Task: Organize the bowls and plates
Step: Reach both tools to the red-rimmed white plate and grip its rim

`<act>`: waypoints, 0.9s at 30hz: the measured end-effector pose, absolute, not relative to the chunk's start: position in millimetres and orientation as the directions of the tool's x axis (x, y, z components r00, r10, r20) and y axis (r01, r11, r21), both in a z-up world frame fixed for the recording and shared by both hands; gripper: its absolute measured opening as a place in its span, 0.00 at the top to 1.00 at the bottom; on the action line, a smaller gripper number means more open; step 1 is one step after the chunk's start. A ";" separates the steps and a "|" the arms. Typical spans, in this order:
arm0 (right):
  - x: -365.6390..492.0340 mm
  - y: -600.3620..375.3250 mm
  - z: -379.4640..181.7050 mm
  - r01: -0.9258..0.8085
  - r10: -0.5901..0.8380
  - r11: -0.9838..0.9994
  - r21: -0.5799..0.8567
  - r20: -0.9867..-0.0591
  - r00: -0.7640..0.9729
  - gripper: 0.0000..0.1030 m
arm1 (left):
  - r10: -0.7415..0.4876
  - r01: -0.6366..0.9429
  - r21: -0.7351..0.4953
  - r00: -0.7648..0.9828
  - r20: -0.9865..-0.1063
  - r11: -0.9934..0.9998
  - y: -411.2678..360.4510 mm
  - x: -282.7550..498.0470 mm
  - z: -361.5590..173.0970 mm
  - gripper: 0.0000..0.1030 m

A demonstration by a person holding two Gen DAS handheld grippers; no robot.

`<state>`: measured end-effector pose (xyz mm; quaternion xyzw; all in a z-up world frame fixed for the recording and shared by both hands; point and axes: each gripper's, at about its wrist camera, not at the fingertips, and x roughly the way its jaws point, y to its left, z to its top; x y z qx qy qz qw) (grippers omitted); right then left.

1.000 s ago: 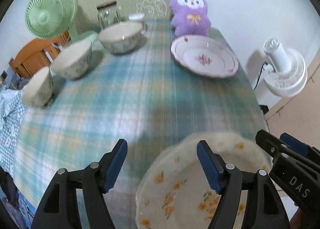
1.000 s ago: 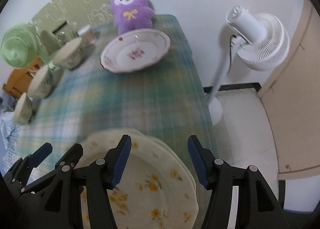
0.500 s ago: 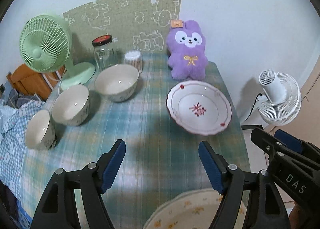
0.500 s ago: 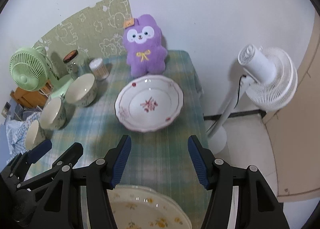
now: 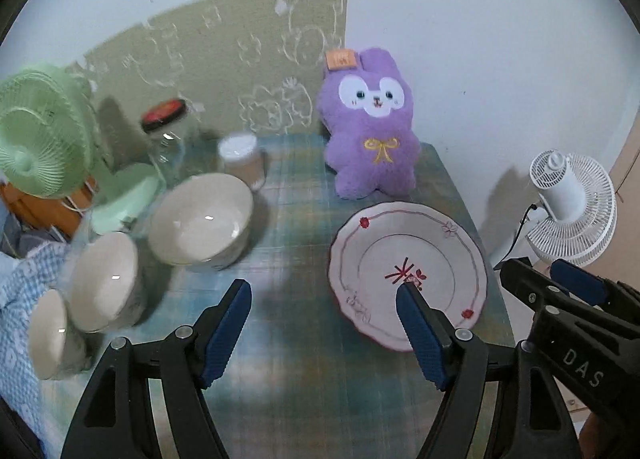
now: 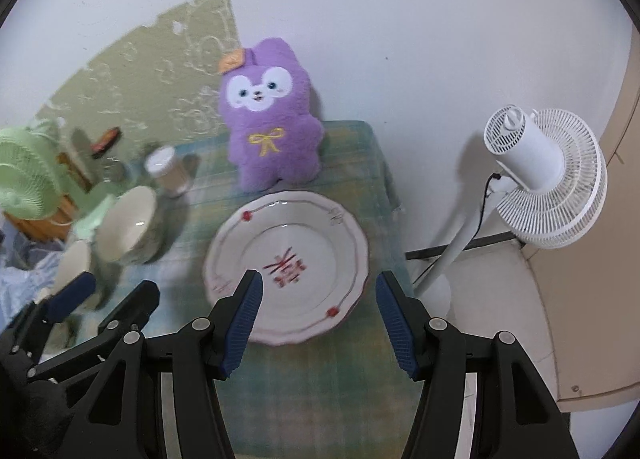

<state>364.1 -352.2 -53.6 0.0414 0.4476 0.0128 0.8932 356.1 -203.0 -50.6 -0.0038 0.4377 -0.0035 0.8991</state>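
The letters "DAS" stand in white on the black arm of the right tool (image 5: 560,291), seen at the lower right of the left wrist view. The purple plush bunny (image 5: 370,131) has an orange tag (image 5: 341,59) on its ear, but the marks on it are too blurry to read. No other words or numbers can be read.

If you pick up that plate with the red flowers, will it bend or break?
The plate looks like glazed ceramic, so probably stiff, not bendy. Its shiny surface may be slippery. It would likely chip or break if dropped.
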 end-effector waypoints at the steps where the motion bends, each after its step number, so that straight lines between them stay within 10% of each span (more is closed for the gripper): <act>1: 370.0 -352.8 -58.9 0.019 0.057 0.996 0.085 -0.803 0.593 0.39 | -0.019 0.002 -0.022 0.608 -0.793 1.000 -203.4 363.6 -57.1 0.26; 27: 442.4 -359.6 -143.4 0.076 -0.021 0.997 0.020 -0.865 0.501 0.51 | -0.036 0.056 -0.009 0.518 -0.855 0.998 -226.7 433.7 -138.7 0.56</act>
